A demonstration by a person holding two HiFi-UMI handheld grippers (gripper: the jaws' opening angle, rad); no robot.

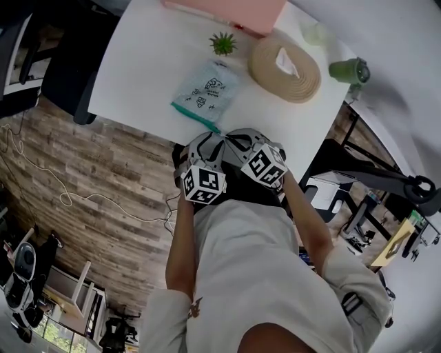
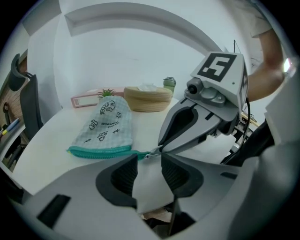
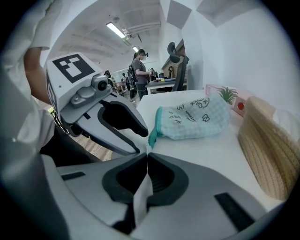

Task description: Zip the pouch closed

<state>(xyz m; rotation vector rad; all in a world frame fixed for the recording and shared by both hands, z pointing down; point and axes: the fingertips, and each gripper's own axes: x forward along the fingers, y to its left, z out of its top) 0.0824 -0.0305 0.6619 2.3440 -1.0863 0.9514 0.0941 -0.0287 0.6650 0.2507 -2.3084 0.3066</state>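
White table (image 1: 138, 62): the surface on which all the items are set out, seen from above in the head view.

Pink folder (image 1: 234, 12): laid flat at the far edge of the table.

Left gripper (image 2: 149, 160): held over the table's near edge. Its fingers are spread, and only bare tabletop is seen between them. The pouch's zipped edge lies just beyond the left fingertip and is not touched by it.

Right gripper (image 3: 146, 154): held close beside the left one, with the tips angled in towards it. Its fingers are pressed together at the pouch's near corner.

Woven basket (image 1: 284, 67): round and shallow, placed to the right of the pouch and apart from it.

Pouch (image 1: 207, 86): pale checked fabric with small printed figures, laid flat near the table's front edge, directly ahead of both grippers.

Green cup (image 1: 349, 70): stood near the table's right edge.

Potted plant (image 1: 222, 43): small, set just behind the pouch.

Teal zip (image 2: 101, 151): run along the pouch's near edge.

Zip pull (image 2: 151, 153): silvery, found at the zip's right end and pinched between the right gripper's tips.
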